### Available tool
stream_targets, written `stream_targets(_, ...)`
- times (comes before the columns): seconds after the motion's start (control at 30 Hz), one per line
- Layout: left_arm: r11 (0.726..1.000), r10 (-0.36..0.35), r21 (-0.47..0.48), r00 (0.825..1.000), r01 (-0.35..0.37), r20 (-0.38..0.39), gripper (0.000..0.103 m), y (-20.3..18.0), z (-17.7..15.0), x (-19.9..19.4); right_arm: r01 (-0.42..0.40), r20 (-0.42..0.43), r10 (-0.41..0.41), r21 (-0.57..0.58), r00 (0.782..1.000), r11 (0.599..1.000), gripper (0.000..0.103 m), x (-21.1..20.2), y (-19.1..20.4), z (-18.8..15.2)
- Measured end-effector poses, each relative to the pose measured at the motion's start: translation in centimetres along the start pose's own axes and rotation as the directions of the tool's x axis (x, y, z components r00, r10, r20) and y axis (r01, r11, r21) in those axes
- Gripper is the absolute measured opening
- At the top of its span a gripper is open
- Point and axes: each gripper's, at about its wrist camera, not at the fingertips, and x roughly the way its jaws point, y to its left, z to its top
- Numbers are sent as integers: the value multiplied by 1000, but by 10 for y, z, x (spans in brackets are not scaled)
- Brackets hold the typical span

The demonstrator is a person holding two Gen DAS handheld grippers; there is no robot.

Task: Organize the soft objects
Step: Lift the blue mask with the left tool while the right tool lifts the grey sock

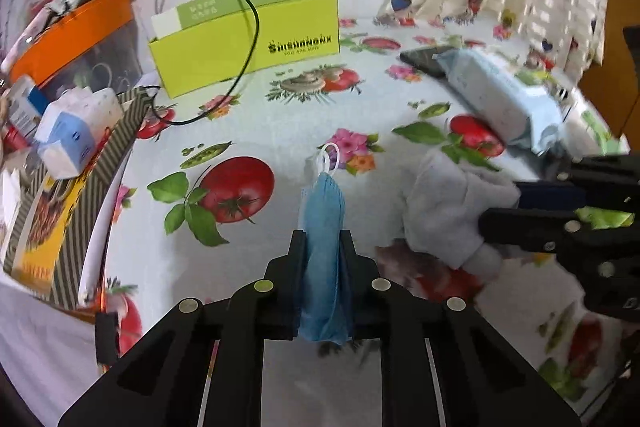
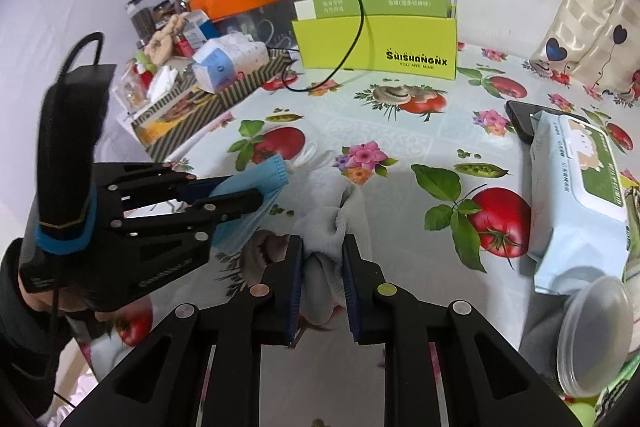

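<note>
A folded blue face mask with a white ear loop stands pinched between the jaws of my left gripper, which is shut on it just above the flowered tablecloth. In the right wrist view the same mask sticks out of the left gripper at the left. A grey-white sock, bunched up, is clamped in my right gripper, shut on it. In the left wrist view that sock hangs from the right gripper at the right edge.
A lime-green paper bag stands at the back with a black cable across it. A pack of wet wipes and a dark phone lie to the right. A striped box with clutter sits left, and a clear plastic lid lower right.
</note>
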Motion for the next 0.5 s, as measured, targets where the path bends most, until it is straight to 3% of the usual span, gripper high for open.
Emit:
stream_targets(0.33,982,-24,-184,994,43,104,16,-11,-17,-50,-23,57,24,-13,998,1000,17,-37,2,-14)
stream_targets(0.5,959,-34,-274,988,75,153,16,-21,-29,-68,-28,93,31,-29,995,999,17,-60,4,-21)
